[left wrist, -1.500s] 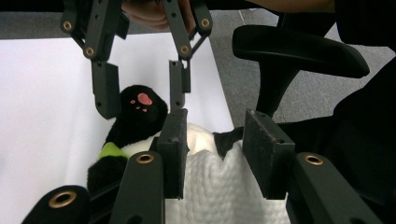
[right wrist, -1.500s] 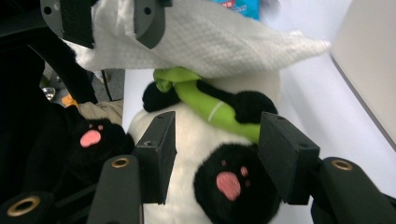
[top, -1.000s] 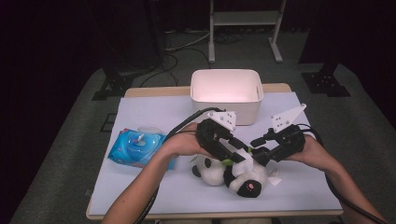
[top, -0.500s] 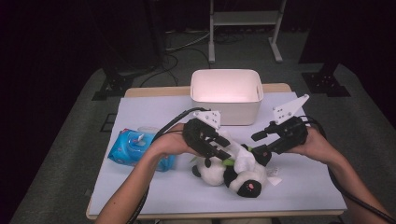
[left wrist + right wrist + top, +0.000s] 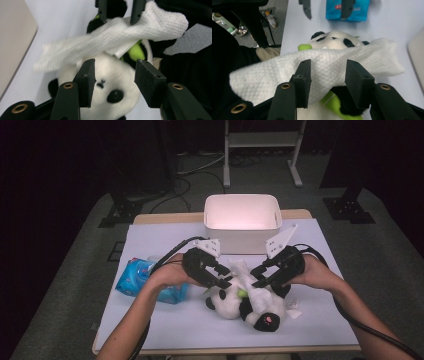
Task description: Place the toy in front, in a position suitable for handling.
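I have the panda toy lying at lower centre of the high view on the table, with the white wipe draped over it. My right gripper has just been closing, the wipe between its jaws; in the right gripper view the pads flank the cloth, but I cannot tell if they pinch it. My left gripper is half open over the panda's face, holding nothing. I judge the wiping barely begun; the blue wipes pack sits left, the white bin above centre
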The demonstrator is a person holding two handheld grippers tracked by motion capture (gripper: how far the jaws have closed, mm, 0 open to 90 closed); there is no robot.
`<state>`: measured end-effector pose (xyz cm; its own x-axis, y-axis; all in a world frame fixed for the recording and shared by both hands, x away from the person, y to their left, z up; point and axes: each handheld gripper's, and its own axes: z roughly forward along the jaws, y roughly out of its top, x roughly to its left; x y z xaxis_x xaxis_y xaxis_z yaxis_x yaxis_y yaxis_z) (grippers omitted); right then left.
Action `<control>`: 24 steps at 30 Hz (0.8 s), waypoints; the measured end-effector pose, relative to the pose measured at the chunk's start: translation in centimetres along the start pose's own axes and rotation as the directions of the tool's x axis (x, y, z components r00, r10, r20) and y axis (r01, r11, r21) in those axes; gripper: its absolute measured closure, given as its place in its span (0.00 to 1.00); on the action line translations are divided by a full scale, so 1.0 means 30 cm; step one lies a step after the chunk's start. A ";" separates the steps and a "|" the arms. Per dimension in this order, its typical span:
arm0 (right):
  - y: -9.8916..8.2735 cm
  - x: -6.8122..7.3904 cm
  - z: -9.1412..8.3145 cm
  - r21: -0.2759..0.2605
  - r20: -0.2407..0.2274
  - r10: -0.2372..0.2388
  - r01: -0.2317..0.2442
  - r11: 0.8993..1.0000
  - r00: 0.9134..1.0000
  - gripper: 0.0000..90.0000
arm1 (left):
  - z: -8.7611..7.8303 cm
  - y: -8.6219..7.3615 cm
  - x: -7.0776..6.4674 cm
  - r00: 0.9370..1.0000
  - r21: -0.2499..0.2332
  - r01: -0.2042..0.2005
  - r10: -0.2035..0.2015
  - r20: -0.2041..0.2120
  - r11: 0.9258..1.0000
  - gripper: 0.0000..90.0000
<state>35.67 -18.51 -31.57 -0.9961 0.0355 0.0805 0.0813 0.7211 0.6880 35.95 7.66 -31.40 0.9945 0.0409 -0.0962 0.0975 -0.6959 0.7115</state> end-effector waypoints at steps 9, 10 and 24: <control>-0.003 -0.009 0.092 0.064 -0.043 0.007 -0.004 0.998 0.999 0.68 | 0.031 -0.076 0.045 0.999 0.017 0.036 -0.036 0.000 0.999 0.46; -0.005 -0.009 0.100 0.064 -0.051 0.011 -0.007 0.998 0.999 0.70 | 0.044 -0.085 0.054 0.999 0.021 0.047 -0.047 0.003 0.999 0.45; -0.050 0.037 0.065 0.042 -0.052 0.018 -0.016 0.999 0.999 0.95 | 0.122 -0.096 0.089 0.999 0.061 0.034 -0.035 0.021 0.998 0.28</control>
<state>34.38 -18.22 -33.92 -0.9915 0.0125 0.1299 0.0954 0.7491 0.6556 38.17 7.14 -36.25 0.9894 0.0502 -0.1361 0.1287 -0.7367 0.6639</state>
